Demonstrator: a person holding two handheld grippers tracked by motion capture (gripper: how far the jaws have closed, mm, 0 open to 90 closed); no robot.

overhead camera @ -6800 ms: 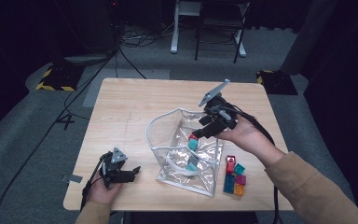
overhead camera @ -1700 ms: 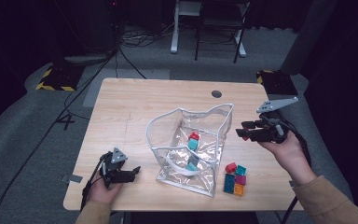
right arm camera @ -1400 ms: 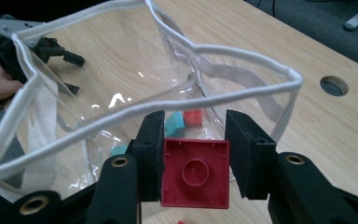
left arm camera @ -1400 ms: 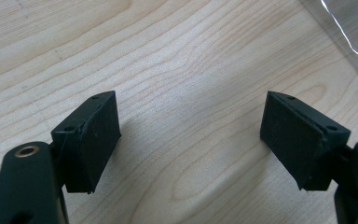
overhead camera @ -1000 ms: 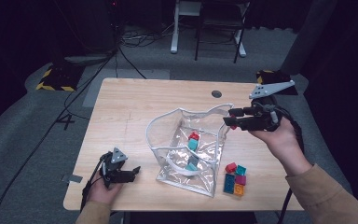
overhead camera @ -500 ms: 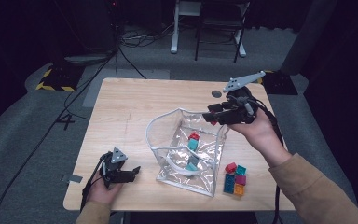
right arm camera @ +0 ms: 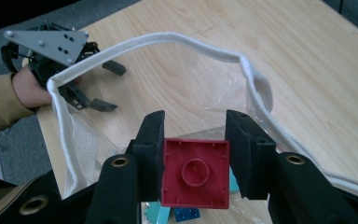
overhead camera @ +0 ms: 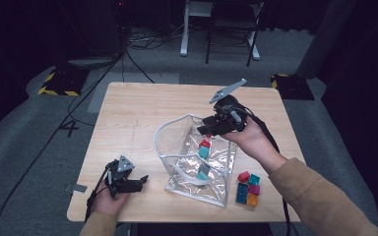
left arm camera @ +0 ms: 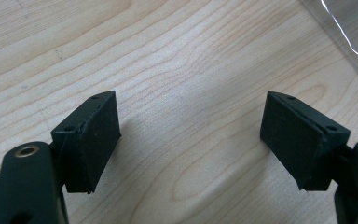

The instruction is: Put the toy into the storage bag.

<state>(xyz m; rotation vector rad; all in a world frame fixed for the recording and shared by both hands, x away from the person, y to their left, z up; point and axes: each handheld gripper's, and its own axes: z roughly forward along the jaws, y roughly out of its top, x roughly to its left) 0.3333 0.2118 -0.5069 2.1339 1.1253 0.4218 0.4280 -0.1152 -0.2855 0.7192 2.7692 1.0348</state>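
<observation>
One red brick (right arm camera: 195,172) sits clamped in the right claw (overhead camera: 210,129), right of frame centre, just above the bag's (overhead camera: 195,169) open mouth; the drop lies straight below. Left claw (overhead camera: 137,182), lower left, rests apart and empty on the table (overhead camera: 142,113).

Tan sleeves (overhead camera: 320,191); black claws with brass-ringed screw holes (right arm camera: 120,162)
</observation>
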